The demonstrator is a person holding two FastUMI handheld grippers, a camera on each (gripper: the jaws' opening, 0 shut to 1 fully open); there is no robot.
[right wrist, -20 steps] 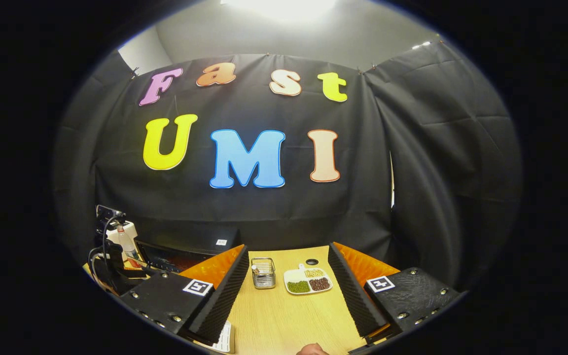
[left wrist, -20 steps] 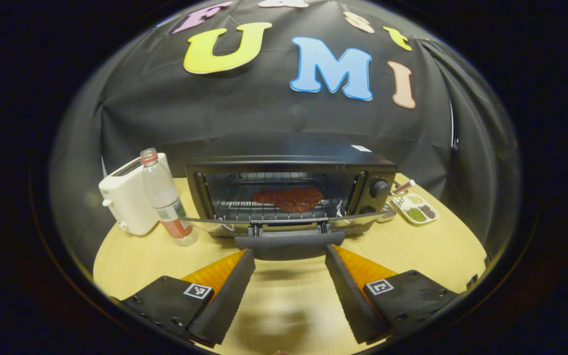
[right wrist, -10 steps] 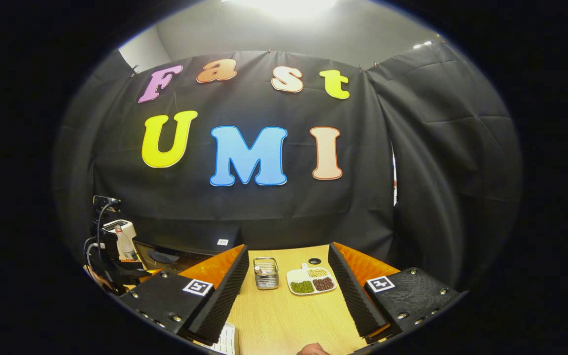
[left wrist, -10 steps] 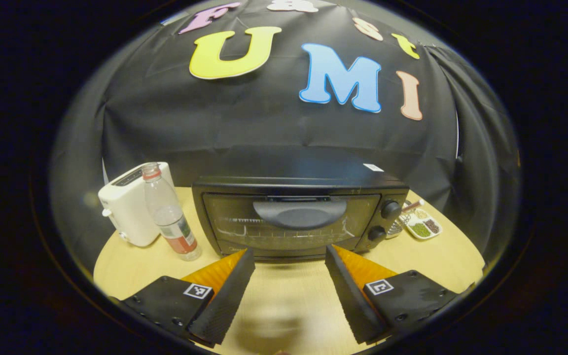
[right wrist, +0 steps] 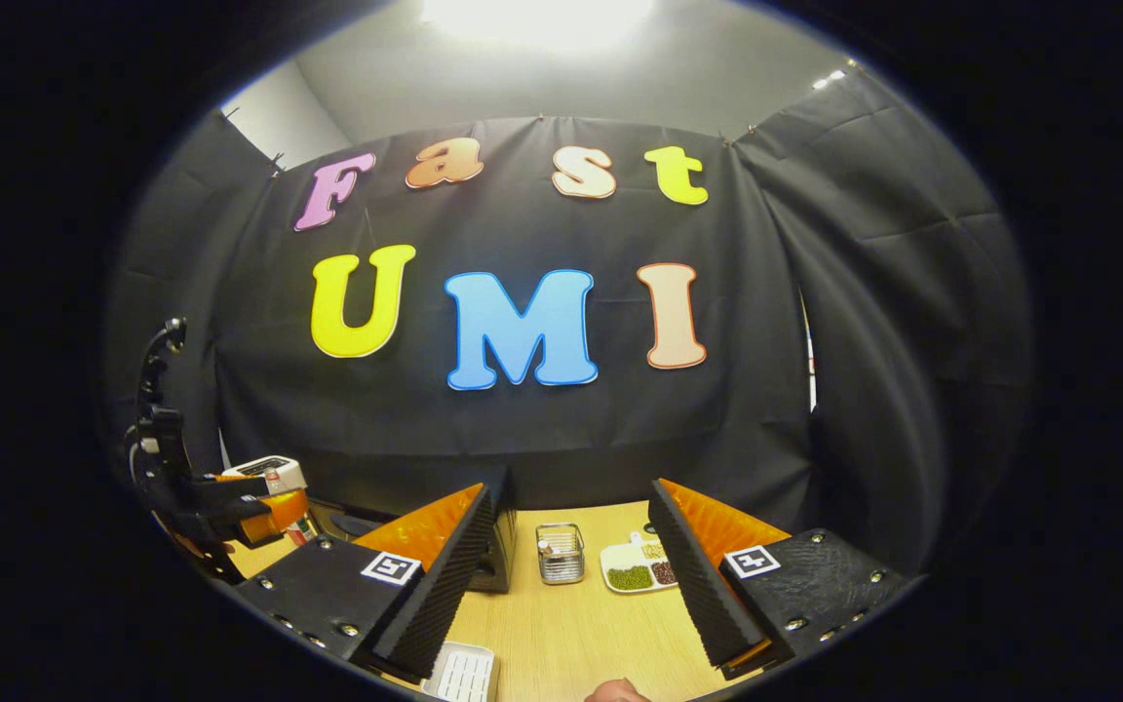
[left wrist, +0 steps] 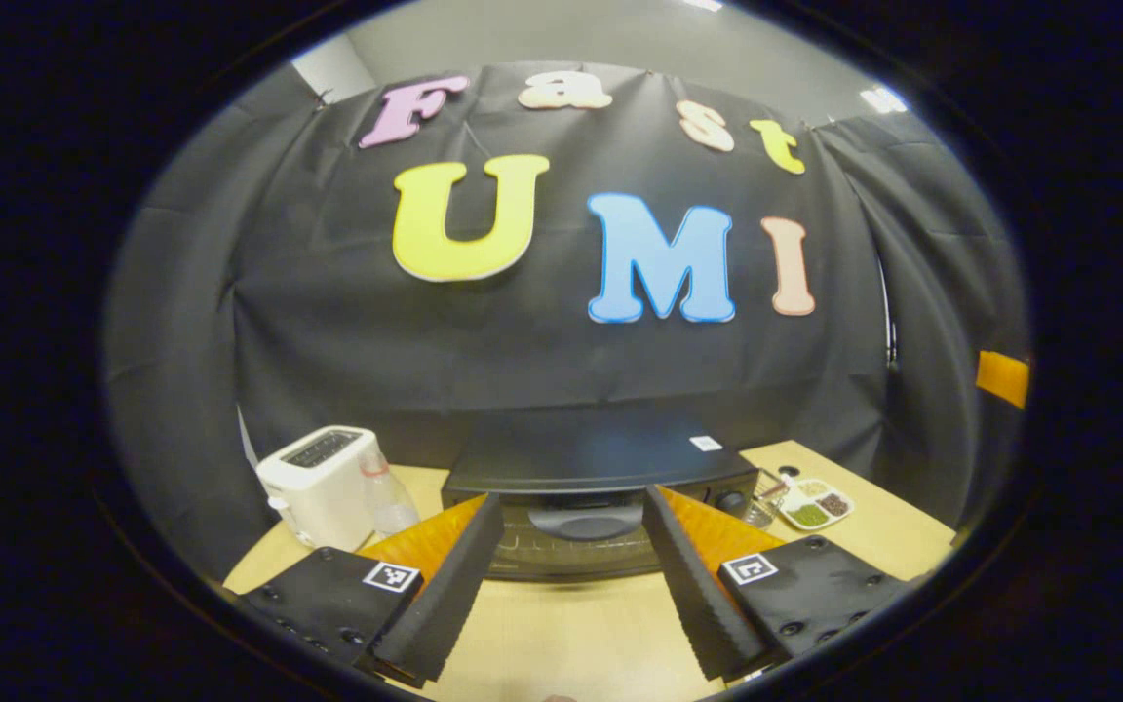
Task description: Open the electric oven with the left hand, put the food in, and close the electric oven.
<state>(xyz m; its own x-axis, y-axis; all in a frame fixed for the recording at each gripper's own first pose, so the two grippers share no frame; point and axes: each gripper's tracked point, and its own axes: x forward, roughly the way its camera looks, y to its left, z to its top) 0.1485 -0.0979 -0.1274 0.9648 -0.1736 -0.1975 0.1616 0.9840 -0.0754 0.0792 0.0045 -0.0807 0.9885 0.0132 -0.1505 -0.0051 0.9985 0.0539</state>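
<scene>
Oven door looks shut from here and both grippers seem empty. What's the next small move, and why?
Probably just draw the left gripper further back and park it. The oven door is up, its handle sits free between the open fingers, and the right gripper is open over the table.

Oven (left wrist: pixel 600 458) front partly behind gripper fingers (left wrist: pixel 445 575); bottle (left wrist: pixel 388 497) blurred

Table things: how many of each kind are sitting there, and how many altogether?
Oven: 1
Toaster: 1
Bottle: 1
Wire basket: 1
Snack plate: 1
White tray: 1
Total: 6
</scene>
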